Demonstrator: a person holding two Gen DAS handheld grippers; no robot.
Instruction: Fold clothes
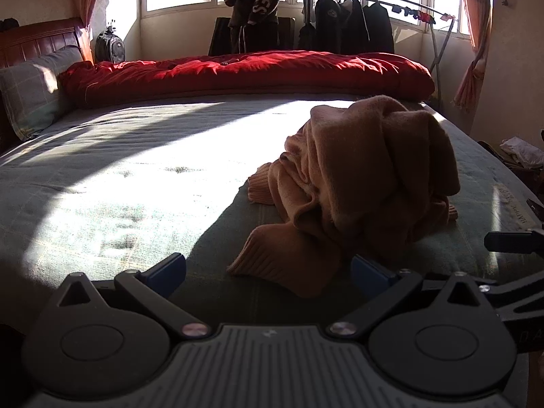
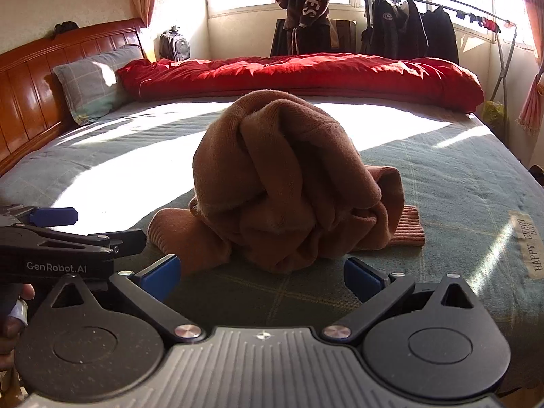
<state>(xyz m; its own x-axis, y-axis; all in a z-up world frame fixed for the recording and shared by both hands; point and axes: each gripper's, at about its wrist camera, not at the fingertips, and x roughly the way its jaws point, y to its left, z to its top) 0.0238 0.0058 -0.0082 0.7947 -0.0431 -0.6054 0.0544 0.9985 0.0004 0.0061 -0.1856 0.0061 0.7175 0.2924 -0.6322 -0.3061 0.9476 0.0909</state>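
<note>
A brown sweater (image 2: 289,183) sits in a crumpled heap on the bed (image 2: 459,183), near the edge closest to the cameras and apart from the headboard (image 2: 37,91) end. Its ribbed cuffs spill out at the base: one sleeve end (image 1: 282,265) reaches toward the near edge, another ribbed cuff (image 2: 408,227) lies flat on the sheet on the other side of the heap.

The left claw (image 1: 268,272) hovers low at the near edge of the bed with its blue-padded fingers (image 1: 168,270) spread wide and nothing between them; the sleeve end lies just ahead of the gap. The right claw (image 2: 261,273) is likewise spread wide and empty, facing the heap, which is just beyond its fingertips.

A red quilt (image 2: 299,74) is rolled along the far edge of the bed, and a grey checked pillow (image 2: 91,81) leans by the headboard. Behind the bed a person (image 2: 306,10) stands at the window beside a rack of dark clothes (image 2: 411,30).
</note>
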